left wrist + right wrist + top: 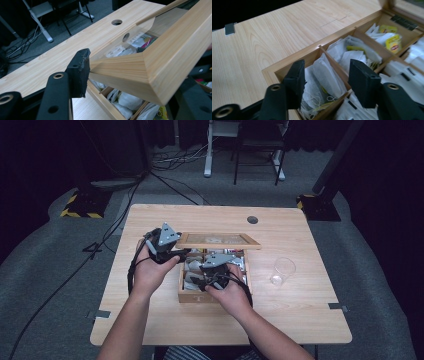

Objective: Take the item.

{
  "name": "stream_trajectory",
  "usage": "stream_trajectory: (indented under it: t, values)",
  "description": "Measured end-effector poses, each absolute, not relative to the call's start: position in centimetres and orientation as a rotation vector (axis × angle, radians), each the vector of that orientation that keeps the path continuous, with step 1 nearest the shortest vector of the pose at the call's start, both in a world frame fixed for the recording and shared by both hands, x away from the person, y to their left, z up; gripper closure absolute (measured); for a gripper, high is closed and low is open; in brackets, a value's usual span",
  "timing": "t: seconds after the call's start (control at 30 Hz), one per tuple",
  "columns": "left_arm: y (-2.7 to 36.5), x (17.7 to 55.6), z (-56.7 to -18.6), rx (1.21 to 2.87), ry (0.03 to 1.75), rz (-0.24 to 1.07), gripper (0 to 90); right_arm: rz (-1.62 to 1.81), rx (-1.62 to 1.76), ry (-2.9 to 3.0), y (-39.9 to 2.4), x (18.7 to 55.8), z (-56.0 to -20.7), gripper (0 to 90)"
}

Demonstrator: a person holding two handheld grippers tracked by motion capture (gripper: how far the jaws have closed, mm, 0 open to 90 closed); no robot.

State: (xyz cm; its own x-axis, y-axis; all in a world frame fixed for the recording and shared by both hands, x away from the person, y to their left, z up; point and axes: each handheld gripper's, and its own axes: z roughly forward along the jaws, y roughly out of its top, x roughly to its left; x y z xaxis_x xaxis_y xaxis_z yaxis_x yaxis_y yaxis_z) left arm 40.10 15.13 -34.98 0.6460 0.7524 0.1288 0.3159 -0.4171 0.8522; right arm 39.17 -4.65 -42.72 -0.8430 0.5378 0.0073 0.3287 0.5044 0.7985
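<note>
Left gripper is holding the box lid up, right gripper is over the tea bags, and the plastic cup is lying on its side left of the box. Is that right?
Not quite: the plastic cup lies right of the box, as the high view shows. The rest holds: the left gripper clamps the lid open, and the right gripper hovers, jaws apart, over the tea bags.

A recording studio or lab: black curtains (385, 180) enclose a grey carpet (45, 270), where cables (170, 162) trail past weighted stands (82, 205) to a lone wooden bench (295, 320).
</note>
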Motion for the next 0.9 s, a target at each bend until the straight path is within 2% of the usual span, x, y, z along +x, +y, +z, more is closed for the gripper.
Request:
stream_trajectory:
  t: [0.07, 0.57, 0.9]
  values:
    - [15.1, 40.1, -35.0, 2.013, 0.826, 0.647, 45.3, 1.241, 0.735, 2.522, -4.3, 39.4, -43.1, 52.1]
    - [15.0, 40.1, -35.1, 2.019, 0.825, 0.642, 44.8, 1.227, 0.738, 2.578, -3.8, 40.2, -44.2, 55.9]
    - [14.9, 40.1, -35.1, 2.017, 0.826, 0.644, 44.8, 1.169, 0.705, 2.637, -3.0, 40.0, -44.6, 67.7]
